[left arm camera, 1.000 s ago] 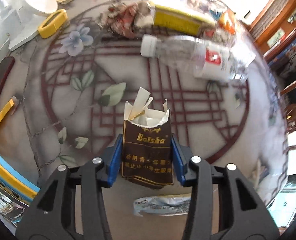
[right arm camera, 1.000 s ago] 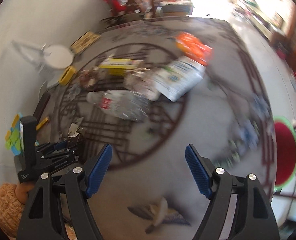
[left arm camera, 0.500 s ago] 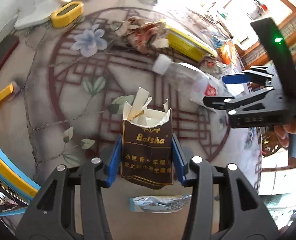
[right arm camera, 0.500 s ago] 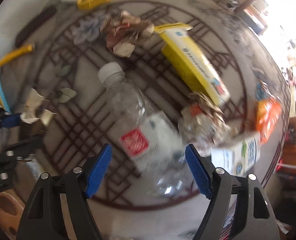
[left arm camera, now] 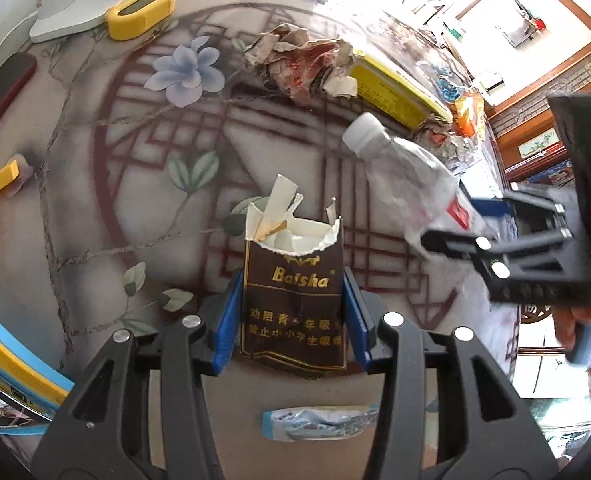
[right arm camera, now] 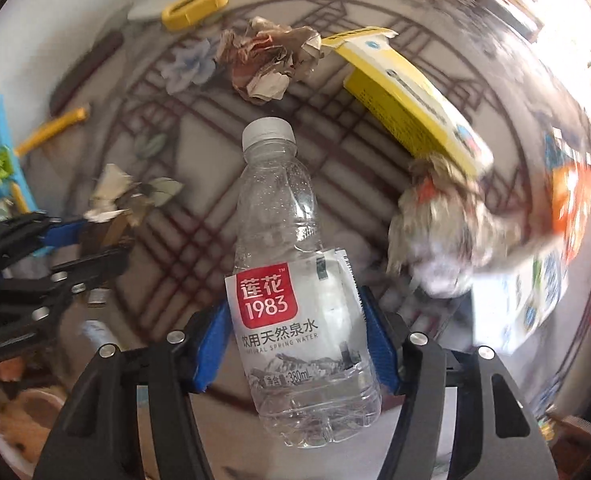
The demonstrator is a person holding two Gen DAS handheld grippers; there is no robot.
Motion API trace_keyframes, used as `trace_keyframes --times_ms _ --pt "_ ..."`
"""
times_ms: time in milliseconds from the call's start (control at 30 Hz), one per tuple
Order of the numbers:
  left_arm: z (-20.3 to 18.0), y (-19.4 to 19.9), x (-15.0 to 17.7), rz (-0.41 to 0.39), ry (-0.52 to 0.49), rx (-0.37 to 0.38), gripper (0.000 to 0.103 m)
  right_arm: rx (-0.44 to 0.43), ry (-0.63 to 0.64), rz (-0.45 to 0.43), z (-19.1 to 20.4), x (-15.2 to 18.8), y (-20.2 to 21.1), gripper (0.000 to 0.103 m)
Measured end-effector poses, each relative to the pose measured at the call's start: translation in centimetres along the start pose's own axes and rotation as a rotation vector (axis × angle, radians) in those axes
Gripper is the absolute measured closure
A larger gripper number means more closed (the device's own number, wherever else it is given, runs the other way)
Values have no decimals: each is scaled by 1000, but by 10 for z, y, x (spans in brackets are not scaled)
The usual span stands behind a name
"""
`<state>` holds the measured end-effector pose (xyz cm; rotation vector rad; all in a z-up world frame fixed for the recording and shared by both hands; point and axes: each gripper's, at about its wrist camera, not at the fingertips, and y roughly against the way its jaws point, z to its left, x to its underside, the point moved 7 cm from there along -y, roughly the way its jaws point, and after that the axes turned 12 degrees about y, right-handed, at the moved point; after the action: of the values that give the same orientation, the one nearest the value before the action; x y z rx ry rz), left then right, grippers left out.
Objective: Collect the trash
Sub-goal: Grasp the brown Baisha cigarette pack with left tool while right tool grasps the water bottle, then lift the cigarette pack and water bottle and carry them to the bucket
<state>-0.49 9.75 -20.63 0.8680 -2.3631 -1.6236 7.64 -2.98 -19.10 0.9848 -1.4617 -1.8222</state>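
Right claw [right arm camera: 295, 344] has dropped from above the bench [left arm camera: 95, 208] onto the water bottle [right arm camera: 291, 280], jaws just closing.
Blue pads flank its label, apparently touching. Left claw [left arm camera: 291, 320] clamps the torn cigarette pack [left arm camera: 293, 300], off the bench.

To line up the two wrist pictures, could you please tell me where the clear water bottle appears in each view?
Left wrist view: the water bottle lies at the right, cap toward the picture's middle, its label end between the right tongs.
Right wrist view: the bottle fills the lower middle, cap pointing up, between the blue pads.
Shared landmark: the crumpled paper wad, just beyond the cap in both.
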Motion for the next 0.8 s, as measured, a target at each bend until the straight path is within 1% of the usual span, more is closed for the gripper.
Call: trace_keyframes --times_ms 100,200,267,400,500,533,567,633,700,800 --pt "-7 0 1 2 -14 1 58 -16 -101 -43 -1 17 12 44" --pt "-14 0 4 5 -32 2 58 -82 -252 -96 -6 36 20 44" --pt "-21 1 7 6 -50 2 58 -109 -321 -119 -10 54 27 44" --pt "-34 4 12 7 -79 9 58 -127 -429 -163 -15 84 39 44" --pt "-49 6 19 7 -109 20 58 -136 -493 -206 -16 97 54 44" --pt "-55 6 22 7 -120 23 58 -136 -506 -216 -13 93 59 44" --pt "-59 5 23 9 -129 25 58 -135 -523 -233 -15 99 65 44" --pt "-70 6 28 11 -153 32 58 -126 -543 -257 -16 108 75 44" --pt "-81 7 33 10 -177 41 58 -120 -558 -271 -14 110 79 44" --pt "-95 10 38 3 -204 53 58 -117 -582 -291 -17 124 88 44"
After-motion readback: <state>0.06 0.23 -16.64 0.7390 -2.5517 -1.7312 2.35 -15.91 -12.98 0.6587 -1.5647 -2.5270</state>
